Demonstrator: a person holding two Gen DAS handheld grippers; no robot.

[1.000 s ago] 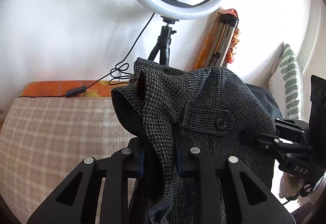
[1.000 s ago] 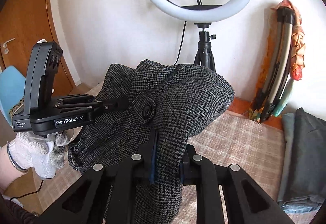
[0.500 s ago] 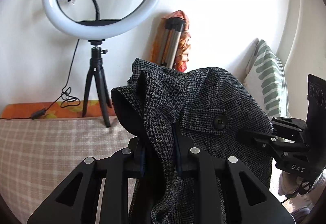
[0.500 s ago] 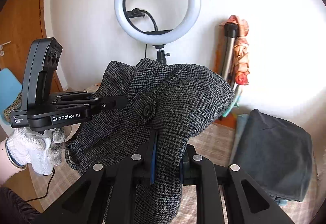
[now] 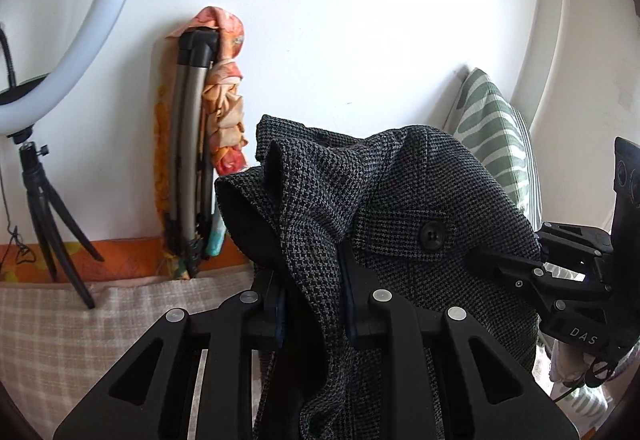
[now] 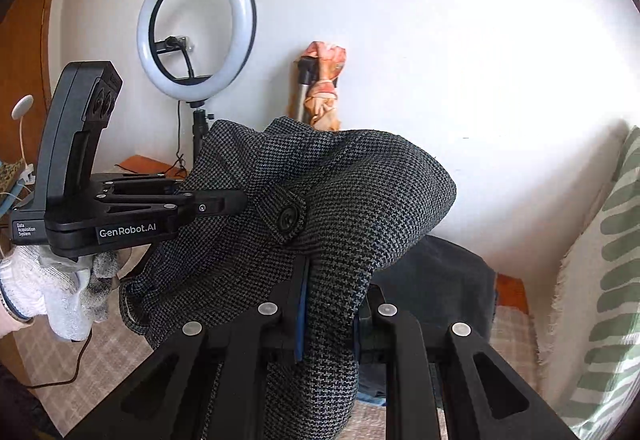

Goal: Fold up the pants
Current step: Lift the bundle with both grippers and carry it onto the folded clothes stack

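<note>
Grey houndstooth pants [image 5: 400, 207] with a black button hang bunched in the air between both grippers. My left gripper [image 5: 312, 304] is shut on a fold of the waistband. My right gripper [image 6: 328, 316] is shut on another fold of the same pants [image 6: 340, 199]. Each gripper shows in the other's view: the right one [image 5: 560, 292] at the pants' right side, the left one [image 6: 132, 207] at their left, held by a gloved hand. The pants' legs hang below, out of sight.
A checked cloth [image 5: 80, 328] covers the surface below. A ring light on a tripod [image 6: 196, 31] and a folded stand with orange fabric [image 5: 200, 143] lean at the wall. A dark folded garment [image 6: 440, 280] lies behind; a green-striped pillow [image 6: 600, 280] is right.
Both grippers have swung to the right with the pants still held; the ring light has slid left in both views and the striped pillow has come in on the right.
</note>
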